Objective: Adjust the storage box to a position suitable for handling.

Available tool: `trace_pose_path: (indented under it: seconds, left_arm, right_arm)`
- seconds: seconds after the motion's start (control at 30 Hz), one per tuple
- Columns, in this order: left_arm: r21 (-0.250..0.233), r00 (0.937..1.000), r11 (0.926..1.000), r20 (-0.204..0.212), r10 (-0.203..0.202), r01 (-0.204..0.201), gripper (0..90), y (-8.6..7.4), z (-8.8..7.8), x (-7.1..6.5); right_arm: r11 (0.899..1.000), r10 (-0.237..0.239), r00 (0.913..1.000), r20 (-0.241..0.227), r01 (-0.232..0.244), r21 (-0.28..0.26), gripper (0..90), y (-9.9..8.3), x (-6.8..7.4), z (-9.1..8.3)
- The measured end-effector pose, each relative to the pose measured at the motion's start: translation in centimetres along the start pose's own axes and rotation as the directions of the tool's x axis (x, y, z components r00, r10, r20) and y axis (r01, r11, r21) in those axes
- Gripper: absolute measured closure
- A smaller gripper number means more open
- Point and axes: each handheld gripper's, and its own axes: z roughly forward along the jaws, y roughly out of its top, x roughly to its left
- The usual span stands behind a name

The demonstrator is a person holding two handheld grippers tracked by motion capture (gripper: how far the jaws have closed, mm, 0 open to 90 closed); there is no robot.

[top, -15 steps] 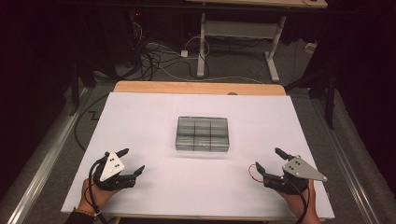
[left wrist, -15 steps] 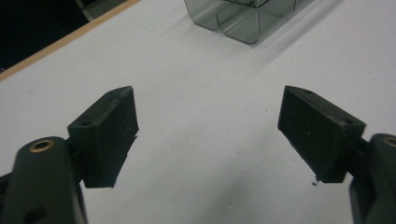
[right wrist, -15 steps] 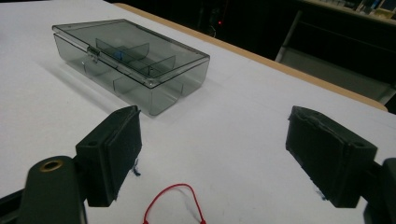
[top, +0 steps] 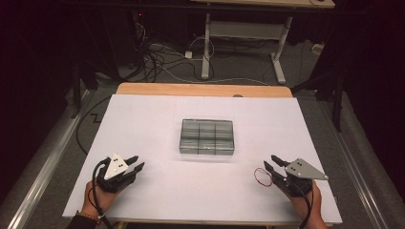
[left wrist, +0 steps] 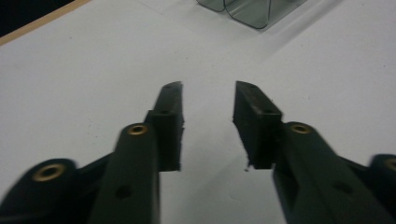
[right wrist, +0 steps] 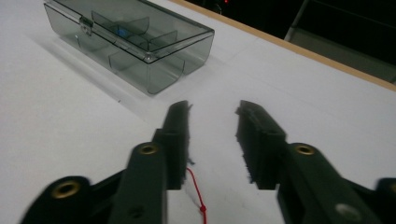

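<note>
No shift since before; both tongs (top: 135,163) (top: 273,162) agape, empty.

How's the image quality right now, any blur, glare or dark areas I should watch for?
High view: white table evenly lit, surroundings dark, clear box slightly soft. Left gripper view: near parts of the fingers blurred, box corner cut off at the top. Right gripper view: box sharp with a soft shadow, red loop partly hidden.
</note>
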Motion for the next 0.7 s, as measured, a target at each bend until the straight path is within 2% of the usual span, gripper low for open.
trace_pose_path:
  seconds: [0.07, 0.13, 0.17, 0.3, 0.33, 0.43, 0.6, 0.7]
  left_arm:
    - [0.017, 0.9998, 0.9998, 0.014, 0.011, -0.011, 80.6, 0.4, 0.5, 0.0]
    - [0.034, 0.9994, 0.9992, 0.030, 0.020, -0.021, 83.6, 1.1, 1.2, 0.0]
    - [0.037, 0.9993, 0.9991, 0.030, 0.021, -0.022, 87.0, 1.4, 1.5, 0.1]
    - [0.054, 0.9983, 0.9985, 0.058, 0.006, -0.010, 87.2, 3.0, 3.2, 0.2]
    - [0.056, 0.9980, 0.9984, 0.063, 0.007, -0.010, 87.3, 3.4, 3.7, 0.1]
    - [0.060, 0.9966, 0.9982, 0.082, -0.007, 0.002, 87.2, 4.7, 5.3, 0.3]
    - [0.101, 0.9960, 0.9949, 0.088, -0.011, 0.002, 87.1, 6.4, 8.2, 0.6]
    - [0.113, 0.9940, 0.9933, 0.103, -0.037, 0.026, 87.0, 7.0, 9.6, 1.1]
  right_arm:
    - [1.000, 0.005, 1.0000, 0.000, -0.005, 0.028, 81.1, 0.1, 0.1, 0.6]
    - [0.999, 0.018, 0.9998, -0.003, -0.018, 0.046, 88.1, 0.3, 0.2, 1.2]
    - [0.998, 0.007, 1.0000, -0.001, -0.007, 0.060, 90.0, 0.5, 0.2, 1.6]
    - [0.995, -0.007, 0.9999, -0.008, 0.007, 0.098, 90.0, 1.3, 0.3, 3.3]
    - [0.994, -0.020, 0.9998, -0.005, 0.021, 0.105, 90.0, 1.7, 0.2, 3.9]
    - [0.991, -0.018, 0.9996, -0.020, 0.020, 0.134, 90.0, 3.0, 0.3, 5.9]
    - [0.971, -0.076, 0.9959, -0.050, 0.085, 0.222, 90.0, 4.5, 1.1, 9.8]
    - [0.965, -0.055, 0.9974, -0.047, 0.065, 0.256, 90.0, 5.1, 0.8, 11.6]
